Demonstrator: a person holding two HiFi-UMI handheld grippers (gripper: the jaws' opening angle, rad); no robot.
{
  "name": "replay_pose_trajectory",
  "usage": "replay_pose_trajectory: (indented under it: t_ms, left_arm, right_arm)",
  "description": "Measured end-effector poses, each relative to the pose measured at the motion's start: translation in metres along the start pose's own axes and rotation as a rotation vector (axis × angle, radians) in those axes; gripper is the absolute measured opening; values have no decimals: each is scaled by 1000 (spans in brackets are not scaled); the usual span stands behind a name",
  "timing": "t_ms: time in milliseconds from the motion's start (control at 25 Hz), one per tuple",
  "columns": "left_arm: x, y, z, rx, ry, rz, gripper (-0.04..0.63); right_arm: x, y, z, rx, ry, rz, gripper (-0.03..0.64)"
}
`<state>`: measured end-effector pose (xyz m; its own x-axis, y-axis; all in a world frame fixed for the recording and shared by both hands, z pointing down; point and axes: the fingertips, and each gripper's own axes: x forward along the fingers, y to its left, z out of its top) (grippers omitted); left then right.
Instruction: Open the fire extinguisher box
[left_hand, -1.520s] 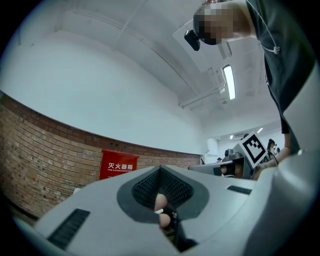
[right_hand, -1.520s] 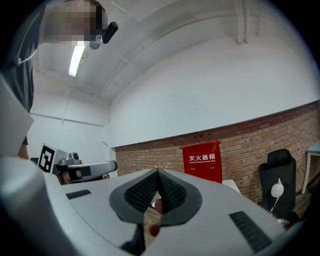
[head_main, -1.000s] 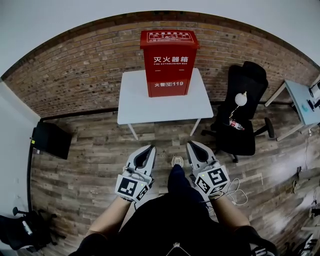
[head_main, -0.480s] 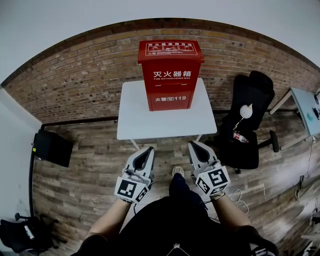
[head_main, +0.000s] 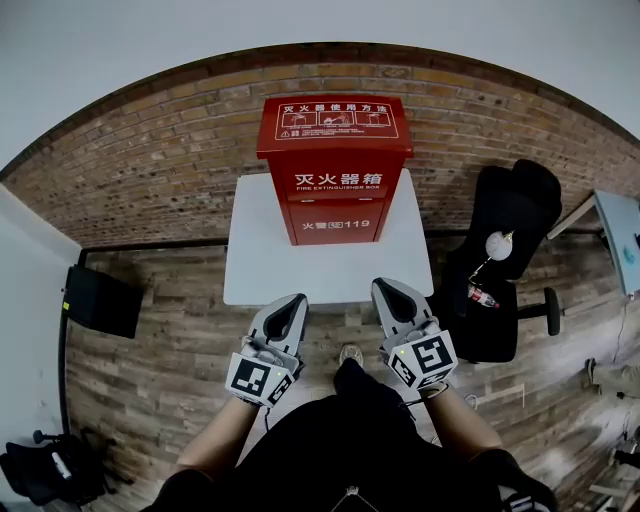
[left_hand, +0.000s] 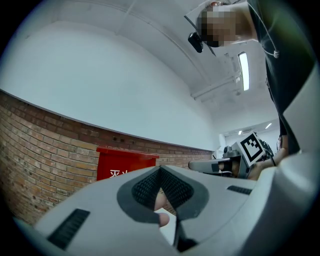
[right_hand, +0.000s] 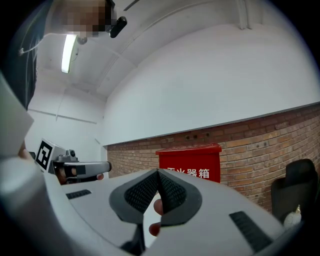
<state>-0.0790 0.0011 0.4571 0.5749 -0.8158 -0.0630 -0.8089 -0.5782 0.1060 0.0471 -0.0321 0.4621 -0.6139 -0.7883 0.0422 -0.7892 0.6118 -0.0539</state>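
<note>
A red fire extinguisher box with white lettering stands upright on a white table against the brick wall, its lid shut. The box also shows ahead in the left gripper view and the right gripper view. My left gripper hangs shut and empty near the table's front edge, left of centre. My right gripper is level with it on the right, also shut with nothing between its jaws. Both are well short of the box.
A black office chair with a bottle on its seat stands right of the table. A black case lies on the wooden floor at the left. A desk corner shows at the far right. The person's legs and a shoe are below.
The person has stepped closer: the box and table have grown larger and slid down the head view toward the grippers. Both grippers stay shut and level.
</note>
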Motion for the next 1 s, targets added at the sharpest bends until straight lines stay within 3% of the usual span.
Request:
replay_pose_trajectory:
  t_ms: [520, 1000]
  left_arm:
    - [154, 65, 1, -3, 31, 56, 49]
    - [198, 107, 1, -17, 31, 109, 51]
  right_arm:
    - [110, -132, 13, 11, 23, 50, 20]
    - [167, -163, 17, 17, 11, 93, 20]
